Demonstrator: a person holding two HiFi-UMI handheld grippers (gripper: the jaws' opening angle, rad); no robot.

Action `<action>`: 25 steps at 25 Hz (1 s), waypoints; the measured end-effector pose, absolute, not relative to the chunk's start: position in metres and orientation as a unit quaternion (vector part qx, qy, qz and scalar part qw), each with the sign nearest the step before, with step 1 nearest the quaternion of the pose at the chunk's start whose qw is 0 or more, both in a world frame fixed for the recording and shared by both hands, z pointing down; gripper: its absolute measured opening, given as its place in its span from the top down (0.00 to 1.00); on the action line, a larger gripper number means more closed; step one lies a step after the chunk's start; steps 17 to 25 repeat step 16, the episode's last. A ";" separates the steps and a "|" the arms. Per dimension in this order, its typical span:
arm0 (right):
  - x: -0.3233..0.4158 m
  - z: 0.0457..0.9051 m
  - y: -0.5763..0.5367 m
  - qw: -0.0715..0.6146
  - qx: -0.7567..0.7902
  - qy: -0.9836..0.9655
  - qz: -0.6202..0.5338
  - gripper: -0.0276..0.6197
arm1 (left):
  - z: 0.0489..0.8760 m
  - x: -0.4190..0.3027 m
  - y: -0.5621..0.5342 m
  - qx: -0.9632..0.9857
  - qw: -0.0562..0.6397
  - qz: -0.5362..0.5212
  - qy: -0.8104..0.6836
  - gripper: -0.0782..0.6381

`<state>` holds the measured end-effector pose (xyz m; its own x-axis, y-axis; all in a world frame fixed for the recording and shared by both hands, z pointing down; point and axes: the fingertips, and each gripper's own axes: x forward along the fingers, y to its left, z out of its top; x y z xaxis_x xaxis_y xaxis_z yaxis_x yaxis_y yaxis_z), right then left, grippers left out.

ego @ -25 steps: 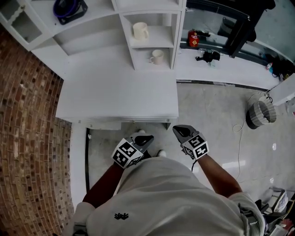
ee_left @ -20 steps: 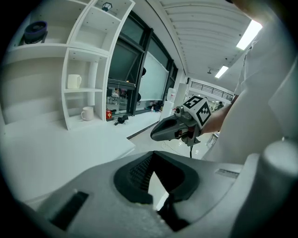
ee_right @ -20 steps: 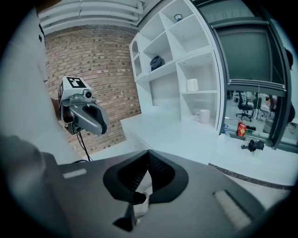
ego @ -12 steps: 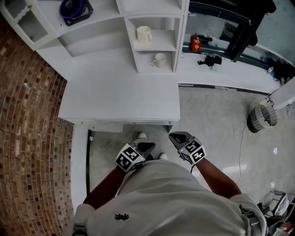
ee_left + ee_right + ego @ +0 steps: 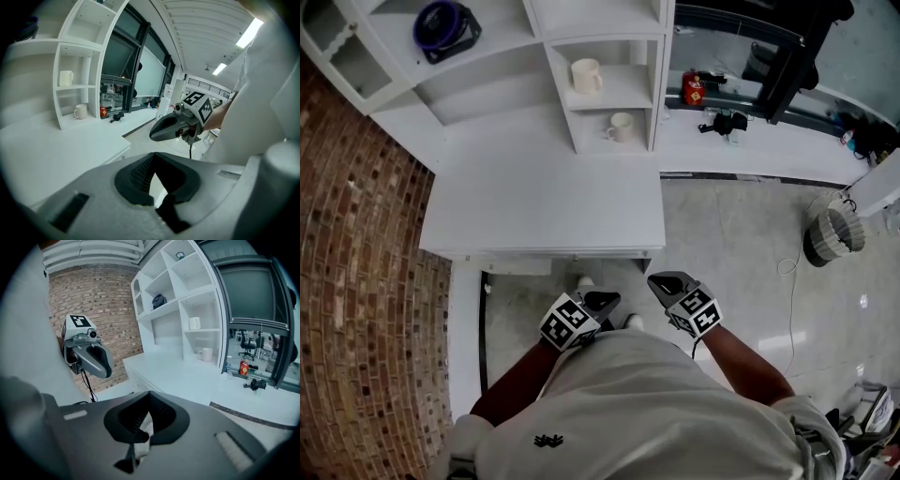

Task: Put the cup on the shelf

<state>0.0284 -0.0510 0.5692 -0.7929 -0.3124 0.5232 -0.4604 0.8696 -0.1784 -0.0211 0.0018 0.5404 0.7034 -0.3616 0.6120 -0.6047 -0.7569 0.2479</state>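
Hardly anything has moved since a second ago: the two grippers have only sunk a touch toward our torso. The left gripper (image 5: 602,300) and the right gripper (image 5: 667,282) each have their jaws clenched on nothing. We count two cups, both standing in the shelf unit (image 5: 657,84) — an upper cup (image 5: 586,75) in one compartment and a lower cup (image 5: 621,126) in the one beneath, well apart from both grippers across the white desk (image 5: 544,202). One dark round object (image 5: 441,23) sits further up to the left, too small for us to identify. The shelf unit's top is cut off, and our torso hides the floor behind the grippers.
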 end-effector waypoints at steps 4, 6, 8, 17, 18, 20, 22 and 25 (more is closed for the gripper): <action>0.024 0.565 -0.057 0.241 0.216 -0.935 0.147 0.94 | 0.540 -0.023 -0.002 0.899 0.220 0.278 -0.257 0.88; 0.023 0.565 -0.059 0.245 0.223 -0.932 0.149 0.94 | 0.541 -0.026 -0.005 0.902 0.219 0.279 -0.248 0.88; 0.021 0.565 -0.061 0.248 0.232 -0.929 0.150 0.94 | 0.541 -0.029 -0.010 0.905 0.215 0.279 -0.238 0.88; -0.010 0.559 -0.077 0.256 0.258 -0.920 0.149 0.94 | 0.507 -0.065 -0.035 0.922 0.175 0.259 -0.227 0.88; -0.010 0.559 -0.077 0.256 0.258 -0.920 0.149 0.94 | 0.507 -0.065 -0.035 0.922 0.175 0.259 -0.227 0.88; -0.010 0.559 -0.077 0.256 0.258 -0.920 0.149 0.94 | 0.507 -0.065 -0.035 0.922 0.175 0.259 -0.227 0.88; -0.010 0.559 -0.077 0.256 0.258 -0.920 0.149 0.94 | 0.507 -0.065 -0.035 0.922 0.175 0.259 -0.227 0.88; -0.010 0.559 -0.077 0.256 0.258 -0.920 0.149 0.94 | 0.507 -0.065 -0.035 0.922 0.175 0.259 -0.227 0.88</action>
